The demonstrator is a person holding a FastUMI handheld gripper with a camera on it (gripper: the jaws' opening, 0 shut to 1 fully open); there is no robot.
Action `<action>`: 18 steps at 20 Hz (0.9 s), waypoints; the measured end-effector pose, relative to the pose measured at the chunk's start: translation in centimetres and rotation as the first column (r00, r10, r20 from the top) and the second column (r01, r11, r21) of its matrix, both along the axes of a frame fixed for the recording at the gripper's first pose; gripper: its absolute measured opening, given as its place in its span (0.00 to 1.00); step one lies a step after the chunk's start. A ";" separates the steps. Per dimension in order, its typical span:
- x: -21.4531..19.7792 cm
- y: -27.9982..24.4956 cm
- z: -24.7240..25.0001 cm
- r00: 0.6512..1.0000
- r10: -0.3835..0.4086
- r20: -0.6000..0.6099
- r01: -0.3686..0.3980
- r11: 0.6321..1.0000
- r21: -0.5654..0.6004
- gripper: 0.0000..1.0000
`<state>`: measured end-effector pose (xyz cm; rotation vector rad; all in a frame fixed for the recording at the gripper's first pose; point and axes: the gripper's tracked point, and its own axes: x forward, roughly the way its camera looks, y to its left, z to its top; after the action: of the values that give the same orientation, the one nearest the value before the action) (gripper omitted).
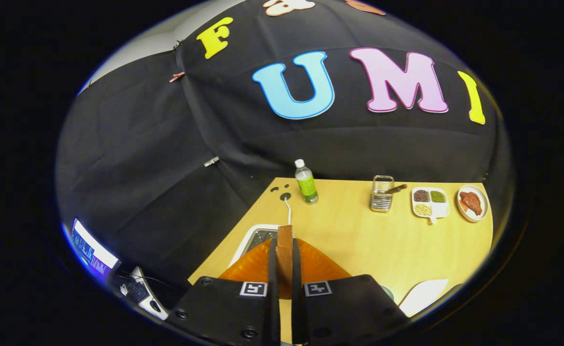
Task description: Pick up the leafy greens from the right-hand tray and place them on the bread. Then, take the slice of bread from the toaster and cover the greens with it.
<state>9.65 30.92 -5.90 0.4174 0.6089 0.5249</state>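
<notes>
- the slice of bread (284, 254) stands on edge between my fingers, at the lower centre of the frame, its brown crust edge pointing away from me.
- my claw (284, 288) is narrowed right down, both fingers pressing the slice's two flat faces; i am holding it.
- i judge it light and fairly stiff if toasted, but crumbly: a hard squeeze would dent or crack it, and held by the faces it could pivot. a grip low on the faces, near the middle of the slice, looks safest.
- just beyond the slice, low in the frame, an orange ribbed shape (311, 264) spreads to both sides of my fingers; i cannot tell what it is.
- behind it, a little left, a grey tray or appliance top (258, 238) with a white cord (288, 210) running up to a hole in the wooden table (359, 240).
- i cannot pick out the greens or the lower bread with certainty; something white (423, 295) sits at lower right.
- further up: a green-labelled bottle (306, 182), a wire holder (382, 193), a divided dish (429, 202) and a plate of meat (472, 203) at right of centre.
</notes>
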 end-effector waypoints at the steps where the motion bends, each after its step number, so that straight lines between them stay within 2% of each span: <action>1: -0.6 -1.3 -1.3 1.000 -0.016 -0.014 0.016 1.000 -0.017 0.13; 5: -2.4 -5.0 -8.1 0.991 -0.088 -0.101 0.079 0.993 -0.087 0.14; 10: -4.7 -5.2 -13.9 0.977 -0.133 -0.170 0.117 0.988 -0.096 0.13; 14: -5.5 -3.4 -16.4 0.964 -0.144 -0.221 0.143 0.990 -0.022 0.14; 18: -5.1 -3.5 -19.3 0.940 -0.204 -0.274 0.223 0.974 0.042 0.14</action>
<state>4.58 27.38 -25.23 0.6224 0.7962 0.2835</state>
